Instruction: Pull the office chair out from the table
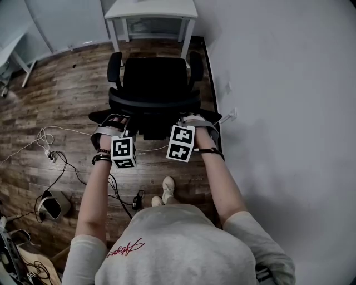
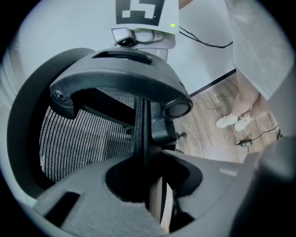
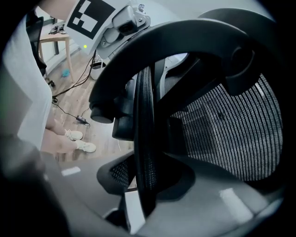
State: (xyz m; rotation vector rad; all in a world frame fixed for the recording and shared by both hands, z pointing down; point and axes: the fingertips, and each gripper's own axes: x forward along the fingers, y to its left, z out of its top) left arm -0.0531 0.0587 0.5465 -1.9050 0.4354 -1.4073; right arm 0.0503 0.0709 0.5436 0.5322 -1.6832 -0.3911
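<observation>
A black mesh office chair [image 1: 154, 83] stands on the wooden floor a little in front of the white table [image 1: 150, 10], with its back toward me. My left gripper [image 1: 114, 123] is shut on the left edge of the backrest, and my right gripper [image 1: 194, 121] is shut on the right edge. In the left gripper view the thin backrest rim [image 2: 143, 134] runs down between the jaws of the left gripper [image 2: 152, 185]. The right gripper view shows the mesh rim [image 3: 144, 139] clamped the same way in the right gripper [image 3: 147, 194].
A grey wall [image 1: 278, 83] runs close along the chair's right side, with a socket [image 1: 232, 114] and a cord. Cables [image 1: 55, 158] and a small grey device [image 1: 51, 205] lie on the floor at left. The person's shoes [image 1: 166, 190] are just behind the chair.
</observation>
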